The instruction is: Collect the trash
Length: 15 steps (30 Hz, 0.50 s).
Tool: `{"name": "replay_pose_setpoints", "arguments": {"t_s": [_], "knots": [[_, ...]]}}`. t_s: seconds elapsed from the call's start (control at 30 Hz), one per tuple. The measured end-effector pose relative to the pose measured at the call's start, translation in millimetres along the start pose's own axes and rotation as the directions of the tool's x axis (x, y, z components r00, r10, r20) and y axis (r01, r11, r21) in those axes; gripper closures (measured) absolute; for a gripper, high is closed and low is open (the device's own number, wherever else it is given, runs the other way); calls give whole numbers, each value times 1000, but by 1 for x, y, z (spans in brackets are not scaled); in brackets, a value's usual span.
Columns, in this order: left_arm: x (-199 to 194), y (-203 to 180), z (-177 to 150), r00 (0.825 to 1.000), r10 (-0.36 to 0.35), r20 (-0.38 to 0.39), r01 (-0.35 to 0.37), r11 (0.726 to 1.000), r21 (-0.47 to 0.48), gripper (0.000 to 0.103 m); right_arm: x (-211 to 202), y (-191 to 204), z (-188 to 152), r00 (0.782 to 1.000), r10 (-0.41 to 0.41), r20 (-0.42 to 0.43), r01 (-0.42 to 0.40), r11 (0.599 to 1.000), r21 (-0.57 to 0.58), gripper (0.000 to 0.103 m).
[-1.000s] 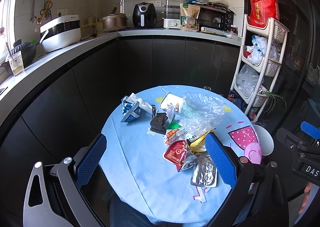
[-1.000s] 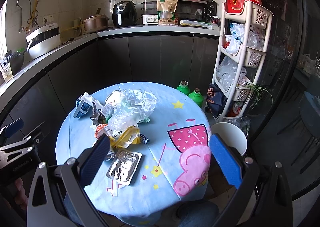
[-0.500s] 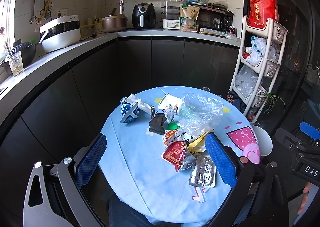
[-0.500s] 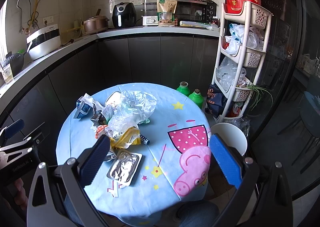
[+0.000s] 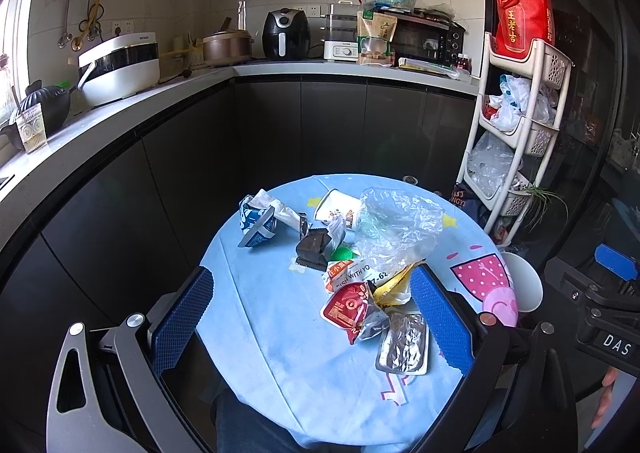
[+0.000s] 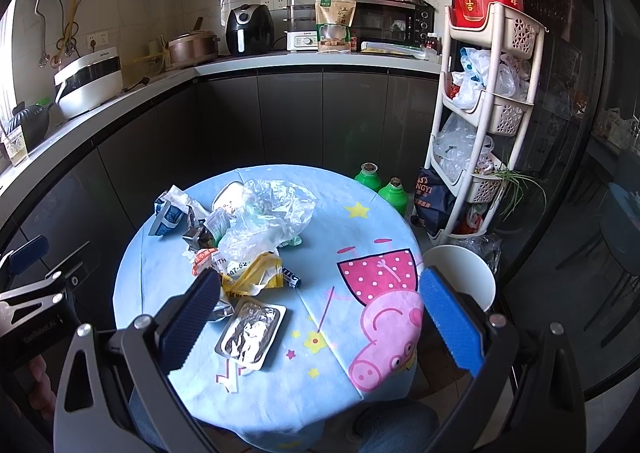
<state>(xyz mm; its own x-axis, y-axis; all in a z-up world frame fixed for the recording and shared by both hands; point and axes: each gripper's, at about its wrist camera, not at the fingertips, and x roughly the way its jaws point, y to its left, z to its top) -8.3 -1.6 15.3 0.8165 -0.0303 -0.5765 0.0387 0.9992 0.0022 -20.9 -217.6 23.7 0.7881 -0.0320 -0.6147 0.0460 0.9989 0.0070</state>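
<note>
Over the near edge of a round table (image 5: 248, 333) covered in a light blue cartoon cloth, the left wrist view shows the left gripper (image 5: 312, 317) hanging above the surface, its blue-padded jaws spread wide with nothing between them. Trash lies in a loose heap from the table's middle toward its right side: a blue-and-white carton (image 5: 256, 223) toward the far left edge, a white paper cup (image 5: 334, 207) on its side near the far edge, a crumpled clear plastic bag (image 5: 396, 229) just beside the cup, a dark wrapper (image 5: 312, 249) at the centre, and a red sauce packet (image 5: 346, 307) touching a silver foil tray (image 5: 404, 343) closest to the near edge. A white stool (image 5: 526, 285) stands beyond the right edge, and a white tiered rack (image 5: 516, 125) stuffed with plastic bags stands farther back.

From the right wrist view, the right gripper (image 6: 320, 317) also hovers over the near edge with its jaws wide apart and empty. The foil tray (image 6: 252, 327) sits just beside the left finger, a yellow wrapper (image 6: 256, 273) behind it, and the plastic bag (image 6: 268, 217) on top of the heap toward the far left. The pink pig print (image 6: 384, 317) fills the bare right side. Two green bottles (image 6: 380, 185) stand on the floor past the far edge.
</note>
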Motion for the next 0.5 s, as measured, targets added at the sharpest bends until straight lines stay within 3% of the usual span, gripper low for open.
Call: {"name": "replay_pose_setpoints", "arguments": {"t_s": [0.5], "knots": [[0, 0, 0, 1000, -3, 1, 3, 1000, 1, 8, 0, 0, 0, 1000, 0, 1, 0, 1000, 1, 3]]}}
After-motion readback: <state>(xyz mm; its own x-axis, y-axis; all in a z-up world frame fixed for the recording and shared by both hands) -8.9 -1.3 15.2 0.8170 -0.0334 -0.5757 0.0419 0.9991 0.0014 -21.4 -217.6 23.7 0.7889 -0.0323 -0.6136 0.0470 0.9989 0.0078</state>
